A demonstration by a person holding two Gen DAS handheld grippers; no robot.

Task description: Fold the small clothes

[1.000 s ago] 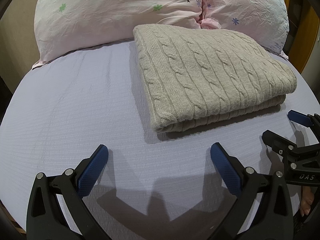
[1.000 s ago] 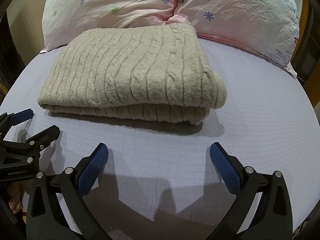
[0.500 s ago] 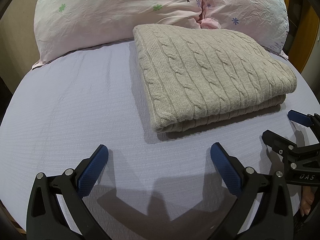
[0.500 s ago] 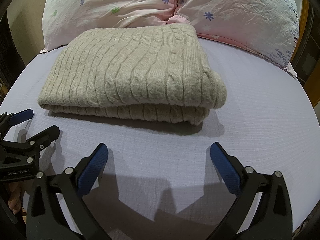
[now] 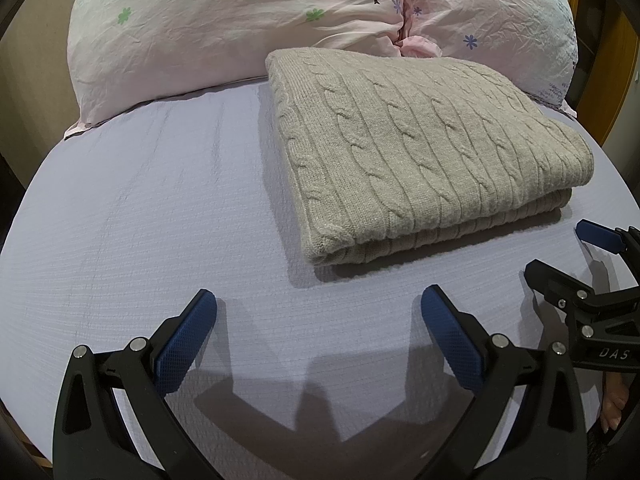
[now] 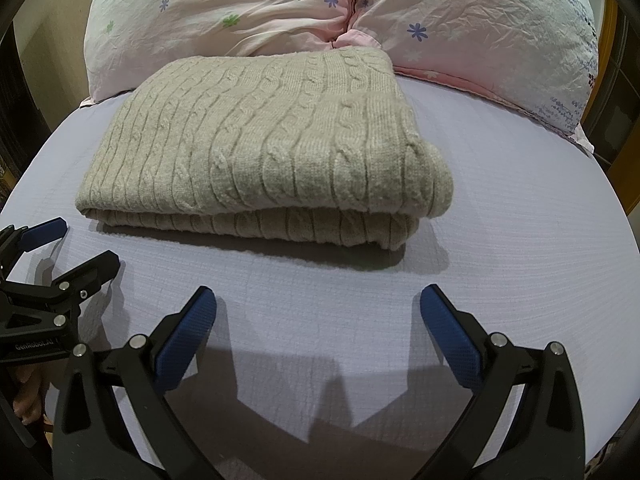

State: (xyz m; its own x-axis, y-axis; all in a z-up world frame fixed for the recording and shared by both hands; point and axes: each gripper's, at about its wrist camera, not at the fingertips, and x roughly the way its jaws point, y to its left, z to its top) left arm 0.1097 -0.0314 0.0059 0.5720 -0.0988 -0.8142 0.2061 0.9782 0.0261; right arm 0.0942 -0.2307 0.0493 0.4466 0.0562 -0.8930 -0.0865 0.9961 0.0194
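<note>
A beige cable-knit sweater (image 5: 420,148) lies folded in a neat rectangle on the lilac bed sheet (image 5: 140,220); it also shows in the right wrist view (image 6: 272,148). My left gripper (image 5: 318,320) is open and empty, held over the sheet in front of the sweater's near left corner. My right gripper (image 6: 318,320) is open and empty, in front of the sweater's near right edge. Each gripper shows in the other's view: the right gripper (image 5: 560,252) at the right edge, the left gripper (image 6: 84,244) at the left edge. Neither touches the sweater.
Two pink floral pillows (image 5: 240,20) (image 6: 480,32) lie behind the sweater at the head of the bed. A wooden bed frame (image 5: 616,80) shows at the far right. Bare sheet lies left of the sweater (image 5: 120,200) and right of it (image 6: 520,200).
</note>
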